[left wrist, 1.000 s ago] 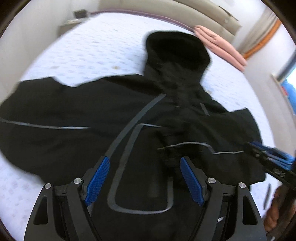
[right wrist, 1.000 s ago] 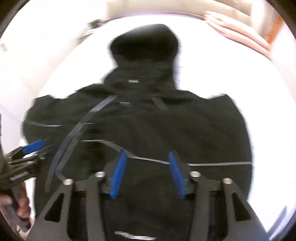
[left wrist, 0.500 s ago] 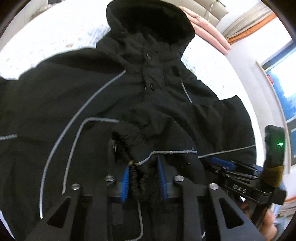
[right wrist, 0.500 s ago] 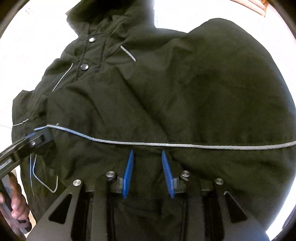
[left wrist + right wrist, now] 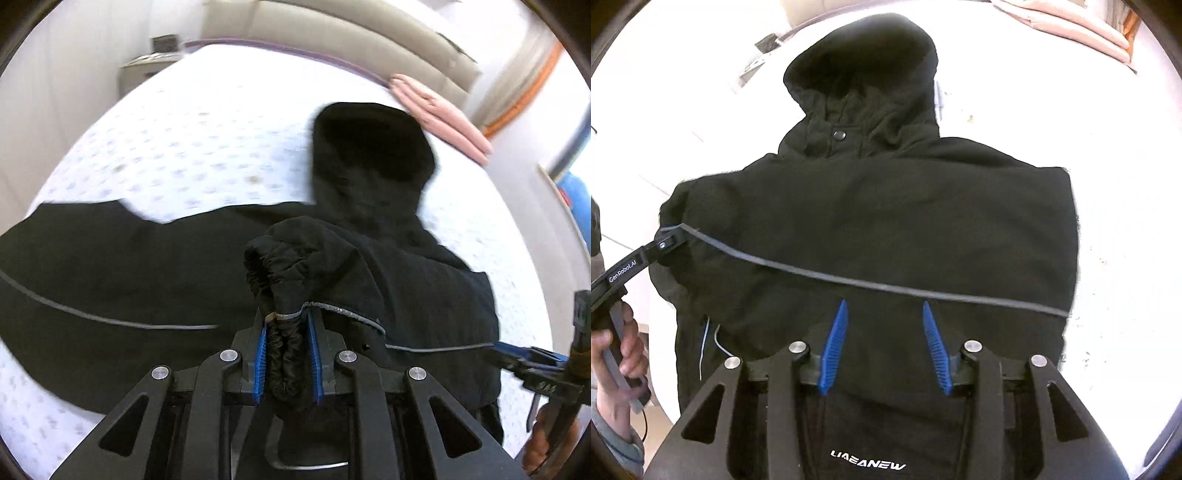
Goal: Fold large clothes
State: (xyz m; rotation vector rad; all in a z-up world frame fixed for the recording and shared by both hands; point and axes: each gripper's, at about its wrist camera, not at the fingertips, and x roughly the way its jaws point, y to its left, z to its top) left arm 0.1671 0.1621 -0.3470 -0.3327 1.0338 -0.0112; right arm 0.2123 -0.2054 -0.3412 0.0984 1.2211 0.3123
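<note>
A black hooded jacket (image 5: 110, 277) lies spread on the bed, its hood (image 5: 369, 155) pointing toward the headboard. My left gripper (image 5: 286, 321) is closing, its blue pads pressing on the gathered elastic sleeve cuff (image 5: 284, 354), which it holds lifted above the jacket body. In the right wrist view the jacket (image 5: 886, 206) fills the middle, with a grey reflective stripe (image 5: 886, 286) across it. My right gripper (image 5: 884, 304) hovers over the lower part, its jaws opening with no fabric pinched between the pads. The left gripper (image 5: 665, 243) shows at the jacket's left edge.
The white patterned bedsheet (image 5: 184, 140) surrounds the jacket. Folded pink cloth (image 5: 443, 114) lies near the beige headboard (image 5: 332, 33). A nightstand (image 5: 147, 70) stands at the far left corner. A person's hand (image 5: 624, 347) grips the left tool's handle. A window is at right.
My left gripper closed on the sleeve cuff and has drawn back and up with it. The right gripper's jaws narrowed over the jacket, then widened again as it pulled back.
</note>
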